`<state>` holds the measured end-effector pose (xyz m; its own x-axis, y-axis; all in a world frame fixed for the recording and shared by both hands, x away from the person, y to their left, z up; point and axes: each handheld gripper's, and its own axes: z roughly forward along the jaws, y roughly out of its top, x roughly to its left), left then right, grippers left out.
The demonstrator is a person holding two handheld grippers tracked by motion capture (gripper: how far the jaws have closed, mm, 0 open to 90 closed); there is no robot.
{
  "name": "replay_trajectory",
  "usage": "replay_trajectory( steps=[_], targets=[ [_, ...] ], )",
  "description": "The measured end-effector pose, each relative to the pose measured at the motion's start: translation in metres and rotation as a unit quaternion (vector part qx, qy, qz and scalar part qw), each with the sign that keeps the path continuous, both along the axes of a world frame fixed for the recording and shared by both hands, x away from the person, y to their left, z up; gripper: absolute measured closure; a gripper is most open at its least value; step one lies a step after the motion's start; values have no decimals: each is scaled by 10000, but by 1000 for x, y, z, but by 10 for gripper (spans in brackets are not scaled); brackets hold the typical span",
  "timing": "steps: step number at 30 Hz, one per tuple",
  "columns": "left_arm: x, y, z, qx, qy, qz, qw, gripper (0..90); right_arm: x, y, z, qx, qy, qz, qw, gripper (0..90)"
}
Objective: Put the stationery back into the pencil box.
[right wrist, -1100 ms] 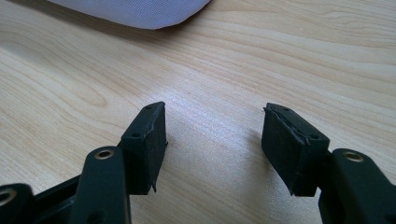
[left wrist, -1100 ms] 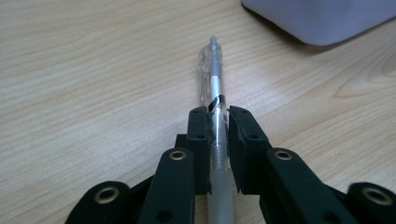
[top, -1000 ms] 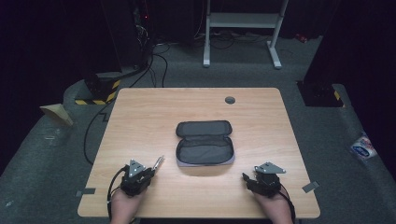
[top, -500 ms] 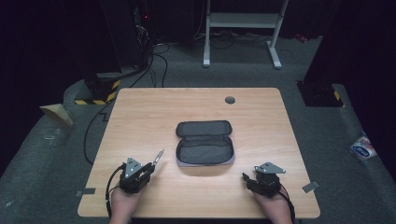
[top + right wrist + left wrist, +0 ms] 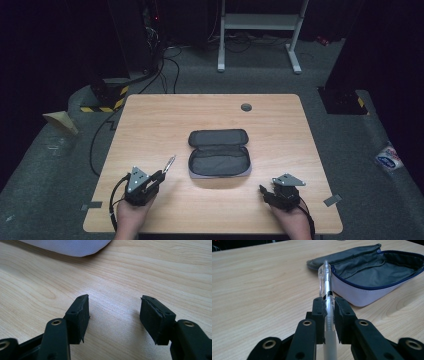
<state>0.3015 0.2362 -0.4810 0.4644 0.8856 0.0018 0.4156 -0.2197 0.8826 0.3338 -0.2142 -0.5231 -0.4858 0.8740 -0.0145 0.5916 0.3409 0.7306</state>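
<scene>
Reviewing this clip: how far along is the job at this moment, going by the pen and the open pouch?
Done: the pencil case lies unzipped and open mid-table, and the left gripper is shut on the pen, which points toward the case. In hand: that pen, held above the table beside the case. Left: nothing shows inside the case, so the pen has yet to go in. The right gripper is open, holding nothing.

Light wood-grain table (image 5: 150, 125), round grommet hole (image 5: 246, 107) near the far edge, well beyond both grippers. One thing lies on it: grey pencil case (image 5: 219, 154), unzipped and open flat, mid-table. It sits ahead of and between the left gripper (image 5: 161, 175) and right gripper (image 5: 262, 191), nearer the left one's jaws. Bare wood under the right gripper's jaws.
</scene>
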Motion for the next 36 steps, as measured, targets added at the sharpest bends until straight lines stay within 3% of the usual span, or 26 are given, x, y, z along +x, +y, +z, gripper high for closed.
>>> replay_trajectory(
  steps=[8,11,14,25,36],
  targets=[
    [1,-6,4,12,-80,-92,9999,788,0,1,0,-11,-16,-25,10000,408],
    [6,-9,7,114,-123,-170,9997,788,0,1,0,-1,-7,-15,10000,408],
    [12,-9,11,19,-141,-207,9997,788,0,1,0,-2,-8,-16,10000,409],
    [27,-31,22,214,-84,-515,9984,789,0,1,0,-1,-5,-16,10000,408],
    [45,-50,29,138,-30,-812,9966,789,0,1,0,-6,-12,-22,10000,409]
  ],
)
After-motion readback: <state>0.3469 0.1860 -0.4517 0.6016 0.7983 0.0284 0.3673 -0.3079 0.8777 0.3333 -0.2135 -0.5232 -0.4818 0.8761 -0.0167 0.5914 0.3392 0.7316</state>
